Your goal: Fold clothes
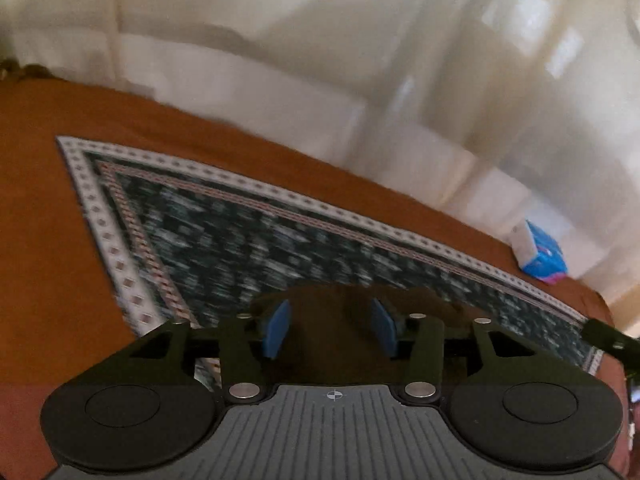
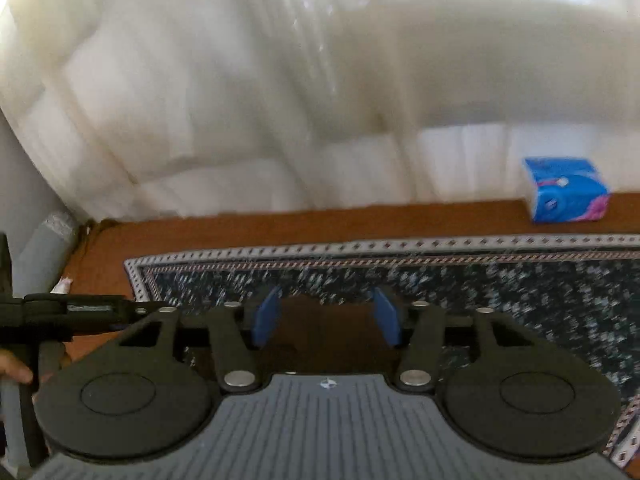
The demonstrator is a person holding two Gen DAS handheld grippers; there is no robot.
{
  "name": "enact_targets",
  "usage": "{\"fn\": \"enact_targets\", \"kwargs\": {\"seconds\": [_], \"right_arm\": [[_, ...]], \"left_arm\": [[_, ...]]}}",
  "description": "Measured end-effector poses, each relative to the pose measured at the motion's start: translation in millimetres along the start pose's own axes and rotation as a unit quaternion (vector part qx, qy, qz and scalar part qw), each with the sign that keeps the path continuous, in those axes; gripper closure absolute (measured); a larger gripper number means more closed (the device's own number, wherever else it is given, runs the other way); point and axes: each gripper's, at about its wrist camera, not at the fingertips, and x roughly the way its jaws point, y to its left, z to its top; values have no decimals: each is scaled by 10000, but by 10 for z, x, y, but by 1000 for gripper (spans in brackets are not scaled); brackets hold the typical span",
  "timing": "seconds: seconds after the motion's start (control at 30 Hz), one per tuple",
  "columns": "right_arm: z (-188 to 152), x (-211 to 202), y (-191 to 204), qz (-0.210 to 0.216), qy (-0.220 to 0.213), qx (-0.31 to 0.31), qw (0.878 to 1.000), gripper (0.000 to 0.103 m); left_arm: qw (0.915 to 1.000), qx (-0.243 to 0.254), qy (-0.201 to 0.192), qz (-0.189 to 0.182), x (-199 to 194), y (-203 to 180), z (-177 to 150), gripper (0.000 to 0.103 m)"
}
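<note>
Orange-brown table cover (image 1: 48, 240) spread wide under everything, running back to a pale, sheer curtain (image 1: 320, 40) along the far edge. Flat on that cover, taking up most of the middle: patterned cloth (image 1: 248, 240), dark green-black speckled centre, thin red braid line, pale border dotted with small diamonds. One corner of the cloth pointing away to the left in the left wrist view; same cloth (image 2: 480, 292) stretching off to the right in the right wrist view, far border straight and parallel to the table's back edge. Near edge of the cloth hidden under both tools, so no telling how it lies there.

Left gripper (image 1: 330, 330) low over the near part of the cloth, blue pads (image 1: 276, 332) set well apart, nothing between them but shadowed brown surface. Right gripper (image 2: 326, 318) likewise over the cloth's near side, blue pads (image 2: 266, 316) wide apart, gap empty, no fabric pinched. Left tool's black body poking into the right wrist view beside the cloth's left corner, a hand (image 2: 14, 368) wrapped on its handle.

Beyond the cloth's far border, on bare table cover by the curtain: small blue tissue pack (image 2: 568, 192), pink mark on its face, clear of the cloth.
</note>
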Motion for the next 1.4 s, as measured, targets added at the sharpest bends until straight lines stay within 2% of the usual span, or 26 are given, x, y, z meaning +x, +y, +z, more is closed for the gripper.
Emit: {"fn": "enact_targets", "kwargs": {"seconds": [0.07, 0.17, 0.27, 0.33, 0.47, 0.63, 0.7, 0.73, 0.77, 0.83, 0.87, 0.9, 0.93, 1.0, 1.13, 1.27, 1.4], "right_arm": [[-78, -103, -134, -55, 31, 10, 10000, 40], [-371, -195, -254, -162, 332, -114, 9993, 37], [-776, -192, -298, -312, 797, -283, 9959, 37], [-1013, -212, -328, -315, 1056, -176, 9938, 37], [-1474, -256, -383, -322, 1562, 33, 9872, 37], [-1668, -321, -319, -290, 1873, -110, 9818, 37], [-1700, -289, -301, -255, 1959, -154, 9802, 37], [-1715, -274, -292, -237, 2002, -177, 9793, 37], [-1731, -258, -283, -220, 2045, -199, 9784, 37], [-1757, -230, -269, -176, 2129, -225, 9766, 41], [-1736, -237, -286, -100, 2167, -127, 9761, 52], [-1714, -243, -304, -25, 2203, -29, 9754, 86], [-1689, -256, -325, 51, 2219, 87, 9750, 94], [-1597, -362, -410, 186, 2004, 488, 9783, 95], [-1306, -744, -541, 83, 1320, 605, 9894, 95], [-1101, -919, -832, -571, 785, 696, 9928, 95], [-1041, -931, -1091, -1210, 509, 827, 9879, 95]], "left_arm": [[9998, 192, 45, 23, -83, 141, -75, 29], [9982, 551, 233, 50, -226, 314, -261, 28], [9924, 958, 770, -67, -248, 383, -648, 28], [9872, 1150, 1079, -216, -252, 413, -908, 28], [9819, 1174, 1442, -364, -180, 460, -1240, 28], [9793, 1183, 1590, -411, -152, 426, -1400, 28], [9774, 1286, 1626, -417, -127, 390, -1435, 33], [9769, 1307, 1641, -397, -102, 378, -1446, 43], [9765, 1327, 1655, -376, -77, 366, -1458, 66], [9768, 1334, 1656, -243, -48, 356, -1480, 96], [9777, 1312, 1627, -222, -55, 360, -1484, 103], [9798, 1255, 1541, -242, -102, 370, -1465, 103], [9825, 1178, 1416, -283, -176, 383, -1431, 103], [9880, 1001, 1132, -332, -340, 421, -1343, 103], [9947, 777, 664, -123, -571, 547, -1104, 103], [9965, 682, 445, 199, -610, 665, -941, 103], [9967, 535, 399, 456, -496, 770, -863, 103]]}}
